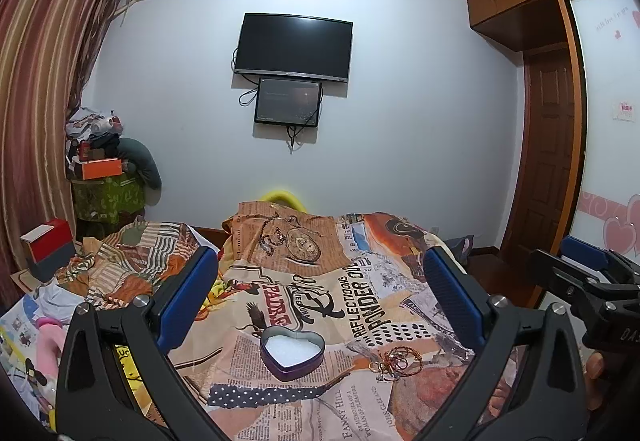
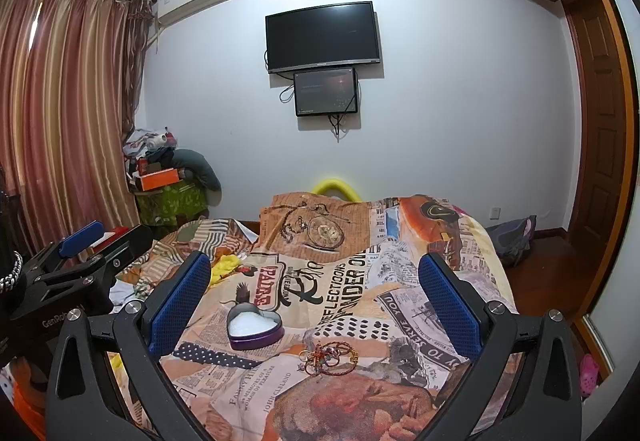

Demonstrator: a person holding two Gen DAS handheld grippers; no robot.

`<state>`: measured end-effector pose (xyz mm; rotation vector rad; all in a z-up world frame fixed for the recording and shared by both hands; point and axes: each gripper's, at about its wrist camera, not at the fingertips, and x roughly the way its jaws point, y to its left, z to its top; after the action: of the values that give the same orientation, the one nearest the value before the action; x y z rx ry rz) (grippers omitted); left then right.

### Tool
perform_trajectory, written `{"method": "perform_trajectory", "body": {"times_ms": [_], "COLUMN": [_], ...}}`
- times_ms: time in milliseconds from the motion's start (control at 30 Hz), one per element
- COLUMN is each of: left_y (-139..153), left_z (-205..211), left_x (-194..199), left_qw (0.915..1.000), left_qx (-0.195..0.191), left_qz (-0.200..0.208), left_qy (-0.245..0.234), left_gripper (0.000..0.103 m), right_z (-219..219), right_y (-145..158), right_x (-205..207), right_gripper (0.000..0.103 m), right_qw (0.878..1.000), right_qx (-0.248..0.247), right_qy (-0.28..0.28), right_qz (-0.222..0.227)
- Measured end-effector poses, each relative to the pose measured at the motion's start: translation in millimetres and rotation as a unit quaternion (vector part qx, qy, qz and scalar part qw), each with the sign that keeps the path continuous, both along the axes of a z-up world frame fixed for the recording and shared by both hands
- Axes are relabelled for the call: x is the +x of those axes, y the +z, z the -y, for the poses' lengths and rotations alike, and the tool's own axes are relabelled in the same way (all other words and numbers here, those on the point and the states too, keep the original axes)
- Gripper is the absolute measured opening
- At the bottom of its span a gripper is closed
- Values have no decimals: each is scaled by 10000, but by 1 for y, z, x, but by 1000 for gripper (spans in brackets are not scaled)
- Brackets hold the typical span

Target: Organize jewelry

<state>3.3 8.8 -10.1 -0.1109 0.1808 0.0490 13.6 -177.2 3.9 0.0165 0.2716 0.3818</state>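
Note:
A purple heart-shaped tin (image 1: 291, 351) with white padding lies open on the printed bedspread (image 1: 304, 281). A small pile of gold and red jewelry (image 1: 396, 359) lies just right of it. In the right wrist view the tin (image 2: 255, 325) sits left of centre and the jewelry (image 2: 329, 358) lies near the middle. My left gripper (image 1: 320, 293) is open and empty, held above the tin. My right gripper (image 2: 316, 297) is open and empty, above the jewelry. Each gripper shows at the edge of the other's view: the right gripper (image 1: 588, 273), the left gripper (image 2: 80, 253).
The bedspread is rumpled at the left, with loose clothes and toys (image 1: 44, 329) beside it. A red box (image 1: 46, 243) and a stack of boxes and clothes (image 1: 102, 161) stand by the curtain. A TV (image 1: 294, 47) hangs on the far wall. A wooden door (image 1: 548, 145) is right.

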Motion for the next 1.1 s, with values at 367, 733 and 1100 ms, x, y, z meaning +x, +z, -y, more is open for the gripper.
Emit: {"method": "perform_trajectory", "body": {"times_ms": [367,733,1100], "left_y": [2,3,0], "left_z": [9,5,4], "left_x": [1,1,3], "left_qw": [9999,9999,9999], "left_qx": [103,80,109], "left_qz": [10,19,-9], "left_qy": [-81,-72,-53], "left_gripper": [103,103,103], "right_z": [-1,4,4], "right_y": [2,-1,-1], "right_x": [-1,4,4], "right_gripper": [103,103,103], "right_qw": [10000,10000,10000], "right_qx": [4,21,18], "right_qy": [-6,11,14], "right_qz": [-2,-25,-27]}}
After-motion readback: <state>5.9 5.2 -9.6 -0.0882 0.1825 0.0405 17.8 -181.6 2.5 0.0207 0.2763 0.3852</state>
